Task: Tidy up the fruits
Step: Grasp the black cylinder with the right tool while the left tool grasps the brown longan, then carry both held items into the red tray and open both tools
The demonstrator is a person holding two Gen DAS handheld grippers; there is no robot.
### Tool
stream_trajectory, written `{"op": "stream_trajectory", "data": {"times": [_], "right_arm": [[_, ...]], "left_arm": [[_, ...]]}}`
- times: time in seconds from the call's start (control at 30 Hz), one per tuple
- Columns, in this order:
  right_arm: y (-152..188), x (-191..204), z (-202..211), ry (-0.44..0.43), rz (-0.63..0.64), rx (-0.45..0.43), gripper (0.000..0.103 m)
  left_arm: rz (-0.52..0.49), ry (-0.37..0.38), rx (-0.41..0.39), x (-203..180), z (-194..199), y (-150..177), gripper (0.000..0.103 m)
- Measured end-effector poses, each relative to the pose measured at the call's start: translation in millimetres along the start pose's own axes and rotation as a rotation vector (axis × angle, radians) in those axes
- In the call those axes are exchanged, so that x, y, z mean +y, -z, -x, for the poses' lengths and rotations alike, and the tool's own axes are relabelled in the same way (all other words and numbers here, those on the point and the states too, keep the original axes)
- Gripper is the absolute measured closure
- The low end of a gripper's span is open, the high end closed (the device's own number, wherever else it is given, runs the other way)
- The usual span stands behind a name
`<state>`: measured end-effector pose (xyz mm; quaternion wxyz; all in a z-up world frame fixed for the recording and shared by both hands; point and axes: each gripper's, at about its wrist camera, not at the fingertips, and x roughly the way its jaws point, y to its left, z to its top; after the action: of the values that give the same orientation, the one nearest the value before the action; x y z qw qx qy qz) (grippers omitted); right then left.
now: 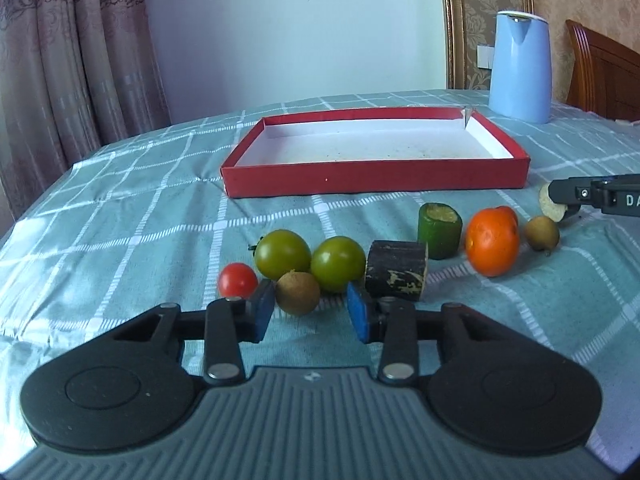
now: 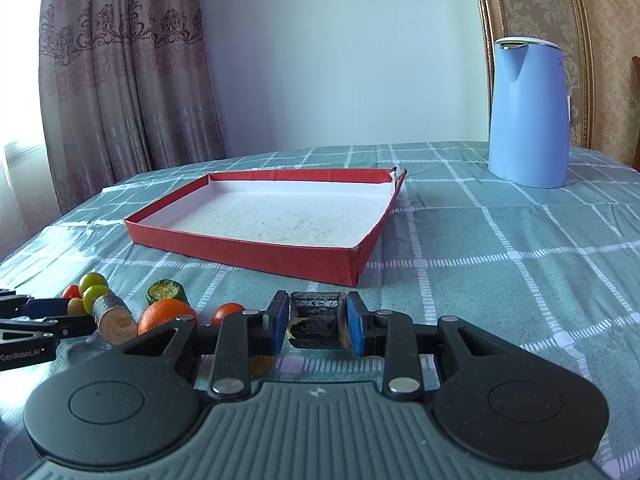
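My left gripper (image 1: pixel 311 312) is open, its blue pads on either side of a small brown round fruit (image 1: pixel 297 293) on the checked cloth. Behind it lie a red cherry tomato (image 1: pixel 237 279), two green tomatoes (image 1: pixel 282 253), a dark cut chunk (image 1: pixel 396 270), a green cut chunk (image 1: pixel 439 230), an orange (image 1: pixel 492 241) and another brown fruit (image 1: pixel 541 234). My right gripper (image 2: pixel 318 322) is shut on a dark cut fruit chunk (image 2: pixel 317 319), just above the cloth. The empty red box (image 1: pixel 376 174) (image 2: pixel 256 250) lies behind the fruits.
A blue kettle (image 2: pixel 530 112) stands at the back right of the table, also in the left wrist view (image 1: pixel 520 66). A curtain hangs at the left, a wooden chair (image 1: pixel 604 72) at the far right. The table edge curves away on the left.
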<state>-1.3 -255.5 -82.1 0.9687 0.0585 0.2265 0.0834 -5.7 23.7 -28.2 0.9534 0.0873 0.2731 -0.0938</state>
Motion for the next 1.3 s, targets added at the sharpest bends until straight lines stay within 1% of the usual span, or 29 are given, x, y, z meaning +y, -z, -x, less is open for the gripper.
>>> {"op": "stream_trajectory", "data": {"times": [0.03,0.07,0.3,0.47,0.57,0.7,0.77,0.87,0.93,1.07,1.3], "right_arm": [[0,0,0,-0.003,0.001,-0.001,0.073],[0,0,1,-0.006,0.001,-0.004,0.073],[2,-1,8,-0.011,0.01,-0.026,0.073],[3,-2,14,-0.006,0.014,-0.048,0.073],[-2,0,19,0.002,0.041,-0.067,0.073],[-23,5,19,0.016,0.083,-0.121,0.073],[-36,7,11,0.034,0.101,-0.141,0.073],[-57,11,-12,0.051,0.122,-0.128,0.073],[-67,15,-33,0.07,0.143,-0.103,0.073],[-76,18,-77,0.086,0.145,-0.026,0.073],[-80,17,-137,0.117,0.156,0.098,0.073]], "left_arm": [[-0.009,-0.007,0.002,-1,-1,0,0.07],[-0.016,-0.014,0.005,-2,-2,1,0.081],[0.006,-0.01,-0.012,1,3,4,0.081],[0.012,-0.014,-0.06,1,18,5,0.081],[0.007,-0.001,-0.084,-1,26,-5,0.081],[-0.015,0.01,-0.115,-6,24,-33,0.081],[-0.004,0.019,-0.114,-7,14,-49,0.081],[0.018,0.015,-0.098,-11,-12,-71,0.081],[0.025,-0.009,-0.088,-13,-32,-83,0.081],[0.041,-0.022,-0.042,-14,-72,-102,0.081],[0.075,-0.061,0.068,-7,-131,-115,0.081]]}}
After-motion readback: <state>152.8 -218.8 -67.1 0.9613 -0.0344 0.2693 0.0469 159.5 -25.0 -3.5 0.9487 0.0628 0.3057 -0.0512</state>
